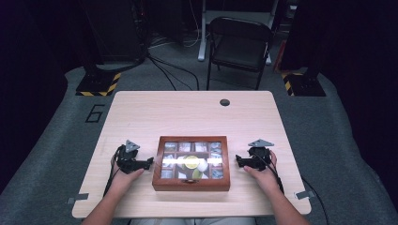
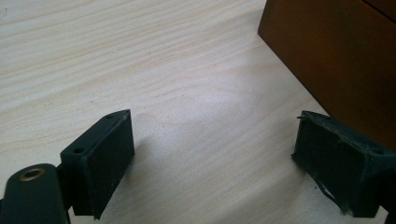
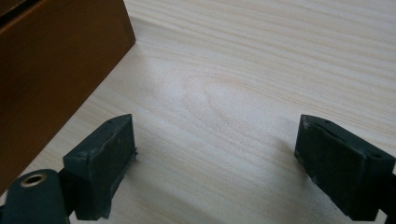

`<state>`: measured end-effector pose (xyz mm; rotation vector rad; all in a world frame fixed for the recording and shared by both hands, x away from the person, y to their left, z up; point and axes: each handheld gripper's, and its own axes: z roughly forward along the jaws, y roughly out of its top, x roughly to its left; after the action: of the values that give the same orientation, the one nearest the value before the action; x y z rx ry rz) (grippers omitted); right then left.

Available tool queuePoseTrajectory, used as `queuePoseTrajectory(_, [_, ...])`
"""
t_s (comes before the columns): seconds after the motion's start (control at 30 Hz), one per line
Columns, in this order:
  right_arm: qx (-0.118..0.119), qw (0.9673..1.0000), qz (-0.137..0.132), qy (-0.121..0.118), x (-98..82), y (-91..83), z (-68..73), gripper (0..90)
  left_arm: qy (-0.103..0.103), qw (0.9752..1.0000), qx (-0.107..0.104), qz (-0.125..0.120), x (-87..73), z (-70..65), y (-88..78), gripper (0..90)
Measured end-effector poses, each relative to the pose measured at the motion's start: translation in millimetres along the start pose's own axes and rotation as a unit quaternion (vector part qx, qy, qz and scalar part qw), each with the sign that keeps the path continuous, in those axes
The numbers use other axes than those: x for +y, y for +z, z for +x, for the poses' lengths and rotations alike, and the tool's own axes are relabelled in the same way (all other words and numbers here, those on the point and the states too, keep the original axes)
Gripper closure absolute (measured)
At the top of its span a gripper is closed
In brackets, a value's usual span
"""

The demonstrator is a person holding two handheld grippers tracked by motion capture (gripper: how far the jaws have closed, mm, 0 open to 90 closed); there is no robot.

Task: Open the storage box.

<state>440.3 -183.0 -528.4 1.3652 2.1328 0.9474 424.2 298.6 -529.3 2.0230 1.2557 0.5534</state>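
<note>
Forearms (image 1: pixel 277 206) are seen entering from the bottom edge of the high view, nearest the camera, one on each side of the box. Light wooden table (image 1: pixel 187 112) is seen as the largest item, with a dark round hole (image 1: pixel 225 102) near its far edge. Behind the table a dark folding chair (image 1: pixel 239 44) is placed on grey floor, with cables and yellow-black striped bases (image 1: pixel 99 84) off to the sides.

Brown wooden box (image 1: pixel 191 163) is placed near the table's front edge, centred between the two hands. Its glass-topped lid is shut, a grid of compartments with packets is seen through it, and a greenish-yellow round shape (image 1: pixel 191 162) is seen at the middle, glare partly covering it. A small clasp is seen at the front wall.

Left gripper (image 1: pixel 149 162) is held level just beside the box's left wall, jaws pointed at it; whether contact is made cannot be told. In the left gripper view the jaws are spread wide with only bare tabletop between them, the box wall (image 2: pixel 336 60) close by the right-hand jaw.

Right gripper (image 1: pixel 238 161) is held just beside the box's right wall, a small gap being visible. Its jaws are also spread wide over bare tabletop, box wall (image 3: pixel 51 79) seen beside the left-hand jaw. Nothing is gripped by either.
</note>
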Motion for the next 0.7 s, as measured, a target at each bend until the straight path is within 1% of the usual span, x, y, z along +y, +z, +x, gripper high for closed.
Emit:
queuePoseTrajectory(0.43, [0.0,1.0,0.0,0.0,0.0,-0.1,0.0,12.0,0.0,1.0,0.0,-0.003,-0.6,-0.6,-0.3,12.1])
queuePoseTrajectory(0.53, [0.0,1.0,0.002,0.007,-0.1,-0.7,1.3,12.9,-0.002,1.0,0.001,-0.007,-1.0,-0.7,0.0,12.3])
queuePoseTrajectory(0.6, [0.0,1.0,0.003,0.001,0.1,-1.0,0.8,13.6,-0.002,1.0,0.001,-0.007,-1.1,-0.8,0.0,12.4])
queuePoseTrajectory(0.7, [0.001,1.0,0.002,0.004,0.2,-1.1,1.3,13.9,-0.002,1.0,0.001,-0.008,-1.2,-0.7,-0.1,12.6])
